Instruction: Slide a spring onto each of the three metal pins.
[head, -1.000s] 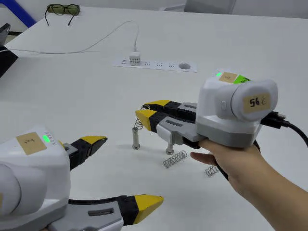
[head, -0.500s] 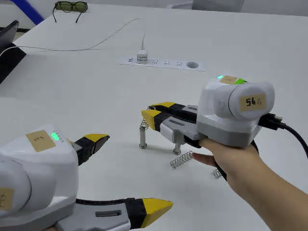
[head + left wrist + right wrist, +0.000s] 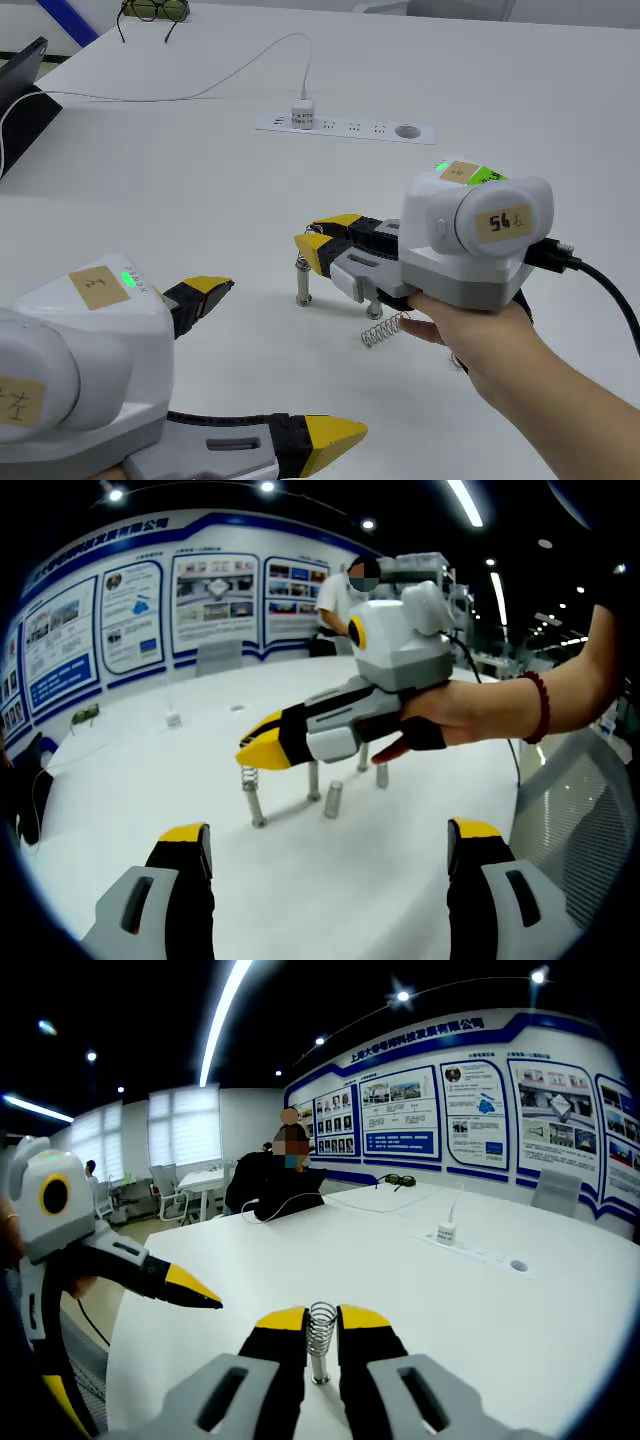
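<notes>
My right gripper [image 3: 318, 236] is shut on a small steel spring [image 3: 320, 1326], holding it upright over the top of a metal pin [image 3: 318, 1368]. In the head view that pin [image 3: 303, 290] stands on the white table with the spring [image 3: 300, 265] at its top, just under the yellow tips. A second pin [image 3: 373, 308] stands partly under the gripper body. A loose spring [image 3: 383, 330] lies by the hand. My left gripper [image 3: 275, 360] is open at the lower left, holding nothing. In the left gripper view it [image 3: 330, 832] faces the pin [image 3: 255, 808] from a short distance.
A white power strip [image 3: 345, 128] with a plugged charger and cable lies further back on the table [image 3: 150, 190]. Glasses [image 3: 155, 10] rest at the far edge and a dark device [image 3: 20, 100] sits at the left. A person sits in the background of the right gripper view.
The head camera has shifted, moving the whole scene right and down. My right gripper stays at the pin, still shut on the spring. The left gripper remains open.
</notes>
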Available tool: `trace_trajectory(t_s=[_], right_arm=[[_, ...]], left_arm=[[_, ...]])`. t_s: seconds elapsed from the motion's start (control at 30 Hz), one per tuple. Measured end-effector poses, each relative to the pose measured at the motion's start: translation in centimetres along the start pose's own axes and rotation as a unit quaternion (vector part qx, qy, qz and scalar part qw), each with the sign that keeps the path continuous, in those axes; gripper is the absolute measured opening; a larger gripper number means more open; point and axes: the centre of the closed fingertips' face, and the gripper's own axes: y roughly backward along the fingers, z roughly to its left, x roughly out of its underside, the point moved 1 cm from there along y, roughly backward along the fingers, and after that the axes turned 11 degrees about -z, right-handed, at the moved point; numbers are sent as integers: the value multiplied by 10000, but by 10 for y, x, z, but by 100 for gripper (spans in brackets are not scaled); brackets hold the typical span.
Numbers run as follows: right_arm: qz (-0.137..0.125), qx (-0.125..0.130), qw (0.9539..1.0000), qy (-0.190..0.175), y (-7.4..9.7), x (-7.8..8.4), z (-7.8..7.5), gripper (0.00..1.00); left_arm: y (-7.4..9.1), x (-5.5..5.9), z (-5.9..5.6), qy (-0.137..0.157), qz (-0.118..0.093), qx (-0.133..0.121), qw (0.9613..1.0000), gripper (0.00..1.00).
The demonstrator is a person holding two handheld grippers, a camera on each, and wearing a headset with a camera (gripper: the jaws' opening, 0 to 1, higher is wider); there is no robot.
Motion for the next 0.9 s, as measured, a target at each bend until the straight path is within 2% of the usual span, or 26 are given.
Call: trace_trajectory(t_s=[0.1, 0.17, 0.37, 0.63, 0.9], right_arm=[[29, -62, 10000, 58, -3, 1, 3, 12], [109, -99, 9994, 313, -4, 2, 4, 12], [194, -143, 9980, 588, -7, 6, 8, 12], [345, -91, 9985, 408, -10, 19, 6, 12], [471, -50, 9981, 399, -11, 28, 6, 12]], left_arm=[[0, 0, 0, 26, 16, 1, 10000, 99], [0, 1, 0, 25, 22, 10, 10000, 98], [-1, -2, -3, 86, -42, 46, 9999, 97], [-1, -1, -4, 55, -9, 77, 10000, 95], [-1, 0, -4, 36, 9, 94, 9999, 94]])
